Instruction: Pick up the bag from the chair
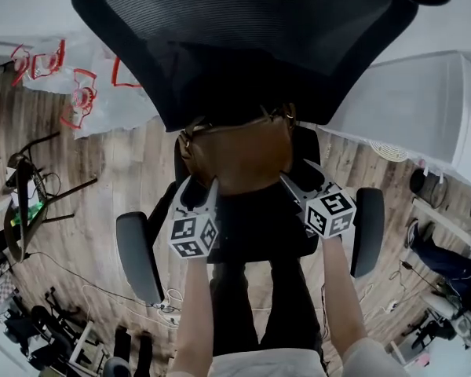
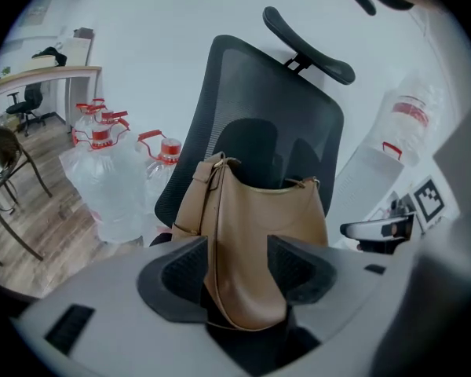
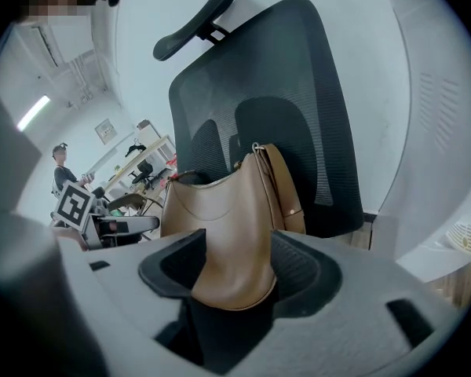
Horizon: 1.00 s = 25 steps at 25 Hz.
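A tan leather bag (image 1: 239, 159) stands on the seat of a black mesh office chair (image 1: 243, 45), leaning against its backrest. My left gripper (image 1: 198, 188) grips the bag's left lower corner, and my right gripper (image 1: 297, 181) grips its right lower corner. In the left gripper view the bag (image 2: 259, 234) fills the gap between the pads of the left gripper (image 2: 237, 269). The right gripper view shows the same: the bag (image 3: 228, 226) is pinched in the right gripper (image 3: 237, 269). The bag's bottom is hidden, so I cannot tell whether it rests on the seat.
The chair's armrests (image 1: 137, 258) (image 1: 367, 230) flank my arms. Large water jugs (image 2: 102, 171) stand on the wood floor left of the chair. A white cabinet (image 1: 424, 108) stands at the right, a folding chair (image 1: 23, 195) at the left. Cables lie on the floor.
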Each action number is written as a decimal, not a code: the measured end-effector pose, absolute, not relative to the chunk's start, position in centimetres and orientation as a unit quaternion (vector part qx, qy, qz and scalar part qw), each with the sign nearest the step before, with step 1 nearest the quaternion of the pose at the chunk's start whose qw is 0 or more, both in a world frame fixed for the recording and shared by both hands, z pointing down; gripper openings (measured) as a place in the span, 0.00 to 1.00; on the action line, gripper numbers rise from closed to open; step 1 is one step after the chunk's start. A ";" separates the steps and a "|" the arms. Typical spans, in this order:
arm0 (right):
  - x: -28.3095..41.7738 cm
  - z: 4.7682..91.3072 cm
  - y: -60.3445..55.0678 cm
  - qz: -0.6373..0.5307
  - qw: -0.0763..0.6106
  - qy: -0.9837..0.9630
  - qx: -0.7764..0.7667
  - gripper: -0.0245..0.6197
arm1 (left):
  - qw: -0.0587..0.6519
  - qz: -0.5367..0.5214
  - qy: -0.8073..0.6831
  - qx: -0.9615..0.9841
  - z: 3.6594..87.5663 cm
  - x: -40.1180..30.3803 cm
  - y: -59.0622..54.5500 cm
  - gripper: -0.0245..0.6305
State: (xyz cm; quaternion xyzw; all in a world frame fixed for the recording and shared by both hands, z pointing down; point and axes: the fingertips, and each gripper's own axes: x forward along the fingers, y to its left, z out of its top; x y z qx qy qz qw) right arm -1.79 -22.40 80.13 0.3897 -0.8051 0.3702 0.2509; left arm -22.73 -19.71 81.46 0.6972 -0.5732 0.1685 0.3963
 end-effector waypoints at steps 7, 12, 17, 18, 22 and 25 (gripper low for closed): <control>-1.5 81.6 -23.7 0.377 0.254 -0.800 0.391 0.45 | 0.401 0.188 -0.557 0.703 83.2 -22.5 -19.5 0.38; -1.8 82.4 -24.8 0.387 0.246 -0.798 0.390 0.51 | 0.410 0.182 -0.553 0.702 84.0 -22.7 -21.0 0.42; -1.8 83.8 -25.1 0.399 0.246 -0.802 0.371 0.63 | 0.420 0.178 -0.552 0.698 85.2 -22.1 -21.8 0.49; -1.8 84.2 -25.3 0.402 0.244 -0.802 0.368 0.66 | 0.423 0.179 -0.552 0.696 85.6 -22.1 -21.9 0.50; -2.3 85.6 -25.8 0.417 0.240 -0.802 0.354 0.74 | 0.431 0.179 -0.548 0.694 86.9 -21.6 -22.5 0.52; -3.0 86.7 -26.3 0.426 0.240 -0.803 0.342 0.81 | 0.436 0.164 -0.544 0.698 87.2 -21.6 -22.9 0.52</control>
